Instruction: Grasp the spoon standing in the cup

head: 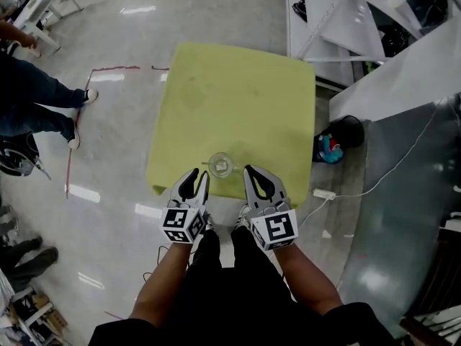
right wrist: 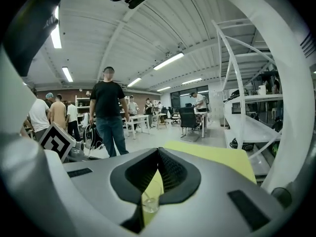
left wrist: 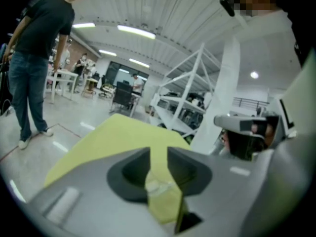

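Note:
A clear glass cup (head: 220,164) stands near the front edge of the yellow table (head: 238,92). A thin handle seems to stick out over its left rim, but it is too small to tell whether it is the spoon. My left gripper (head: 197,171) hovers just left of the cup and short of it, its jaws a narrow gap apart with nothing in them. Through that gap the cup (left wrist: 159,186) shows in the left gripper view (left wrist: 158,152). My right gripper (head: 252,170) sits just right of the cup, with its tips meeting (right wrist: 158,151) above the cup (right wrist: 149,204).
A person (head: 36,99) stands on the floor to the left, and white shelving (head: 360,20) fills the back right. A black object (head: 347,130) and a white power strip (head: 324,193) with its cable lie by the table's right side. Several people stand at tables in the distance (right wrist: 59,112).

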A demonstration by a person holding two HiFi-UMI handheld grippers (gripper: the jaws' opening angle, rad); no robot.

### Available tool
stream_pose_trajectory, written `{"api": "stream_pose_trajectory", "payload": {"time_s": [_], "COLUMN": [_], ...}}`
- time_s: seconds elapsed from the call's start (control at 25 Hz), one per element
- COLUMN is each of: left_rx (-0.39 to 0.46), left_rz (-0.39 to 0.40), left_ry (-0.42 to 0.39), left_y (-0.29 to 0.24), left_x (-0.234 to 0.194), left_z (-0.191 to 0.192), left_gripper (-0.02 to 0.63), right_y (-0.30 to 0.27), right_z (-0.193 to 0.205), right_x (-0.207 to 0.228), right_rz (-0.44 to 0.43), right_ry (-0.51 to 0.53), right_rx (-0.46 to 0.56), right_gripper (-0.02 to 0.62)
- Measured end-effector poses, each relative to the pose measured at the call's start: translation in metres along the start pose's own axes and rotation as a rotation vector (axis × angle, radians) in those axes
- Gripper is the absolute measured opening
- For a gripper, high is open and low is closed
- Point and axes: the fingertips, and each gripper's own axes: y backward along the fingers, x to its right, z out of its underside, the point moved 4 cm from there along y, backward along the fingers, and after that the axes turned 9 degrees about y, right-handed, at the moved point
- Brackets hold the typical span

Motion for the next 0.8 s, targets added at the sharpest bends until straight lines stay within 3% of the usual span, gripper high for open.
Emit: {"api": "stream_pose_trajectory", "payload": {"time_s": [0.32,0.64,0.8], "left_rx": [-0.034,-0.029,-0.017], "left_rz": [-0.051,-0.051,-0.061], "left_ry": [0.048,0.029,0.000], "left_y": [-0.028,-0.042,-0.046], "left_x": [-0.021,-0.022,-0.017], "left_z": [0.023,0.025,0.023], "left_gripper": [0.097,0.095,0.039], "right_y": [-0.009,-0.010,-0.005], "right_z": [0.034,0.049,0.054], "right_x": [0.007,0.013,0.022], "right_rz": [-0.007,-0.004,0.034], "right_ry": [-0.011,-0.021,-0.045], "right_rx": [-0.060,-0.091,-0.103], "right_gripper": [0.006,0.006,0.006]}}
